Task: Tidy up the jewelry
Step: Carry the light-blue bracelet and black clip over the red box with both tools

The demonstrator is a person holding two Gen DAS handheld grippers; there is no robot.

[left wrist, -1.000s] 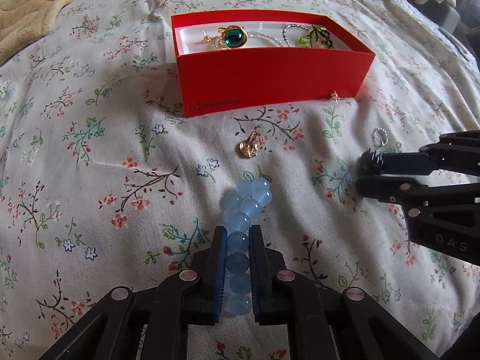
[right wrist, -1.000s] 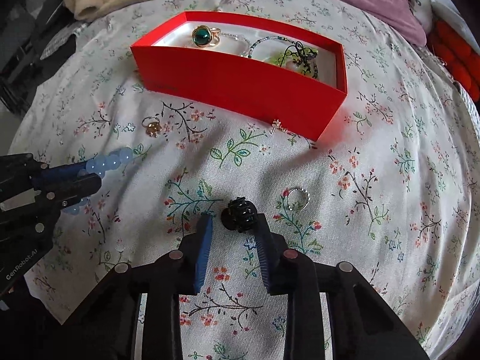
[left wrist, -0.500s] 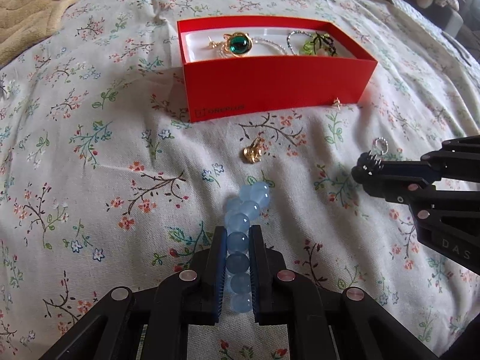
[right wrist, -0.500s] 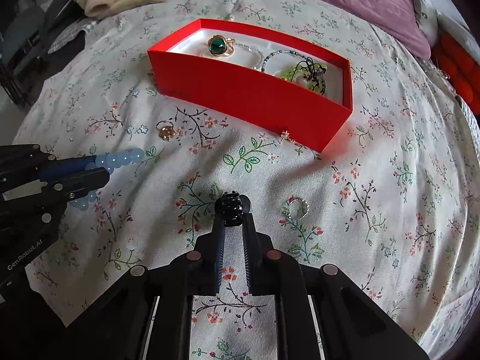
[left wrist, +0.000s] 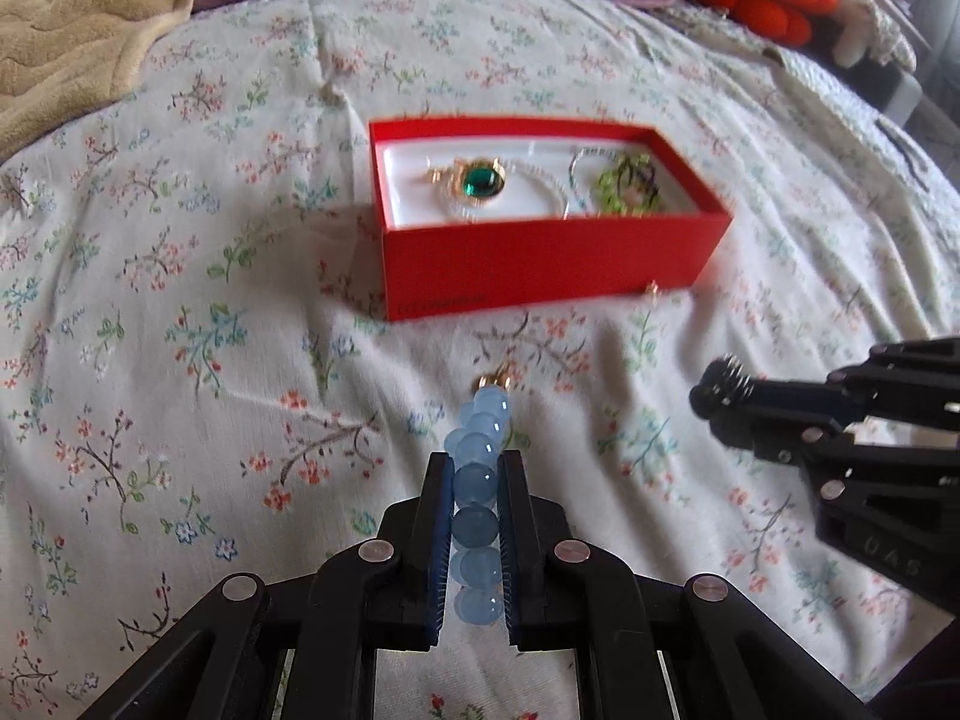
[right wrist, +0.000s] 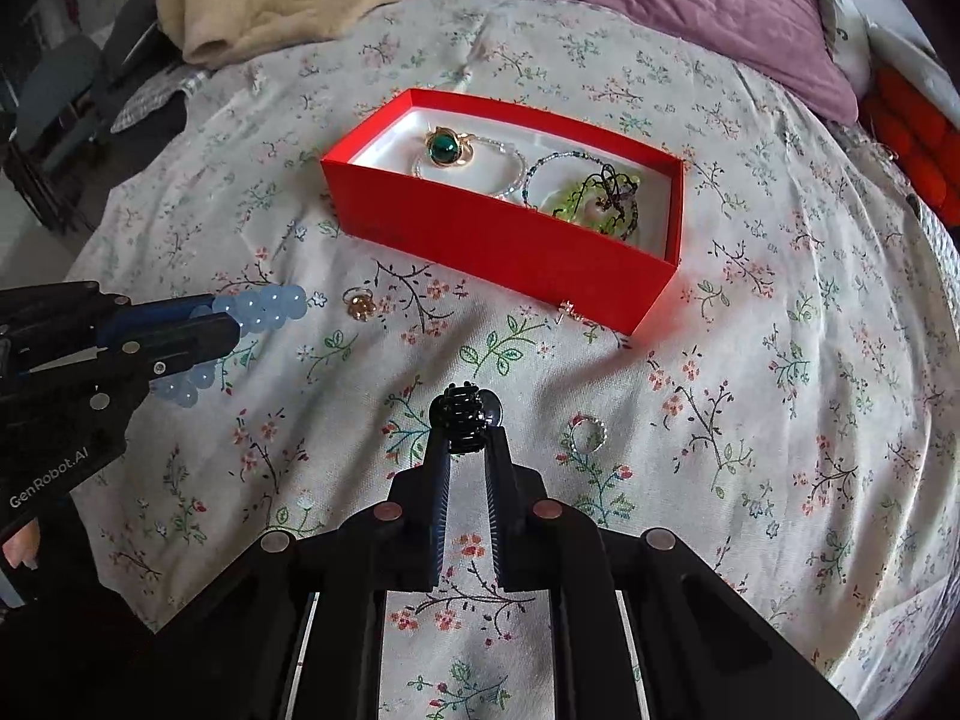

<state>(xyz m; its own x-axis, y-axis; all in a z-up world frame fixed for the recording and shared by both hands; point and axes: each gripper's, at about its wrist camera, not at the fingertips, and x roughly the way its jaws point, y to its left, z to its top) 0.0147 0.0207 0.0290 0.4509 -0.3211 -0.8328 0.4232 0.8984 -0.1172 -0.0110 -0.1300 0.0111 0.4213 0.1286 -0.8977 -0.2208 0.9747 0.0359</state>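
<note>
Red cardboard box [left wrist: 540,264] with a white lining sits open on the floral bedspread [left wrist: 180,300], already holding a gold ring with a green stone [left wrist: 480,183], bead strands and a green-and-black piece. Nearer than the box, the left gripper [left wrist: 477,462] is clamped on a pale blue bead bracelet [left wrist: 477,480]. To that gripper's right, the right gripper [right wrist: 467,444] pinches a small black spiky clip [right wrist: 459,414] at its tips. A small gold ring [right wrist: 359,303] and a silver ring [right wrist: 591,432] lie on the cloth before the box.
</note>
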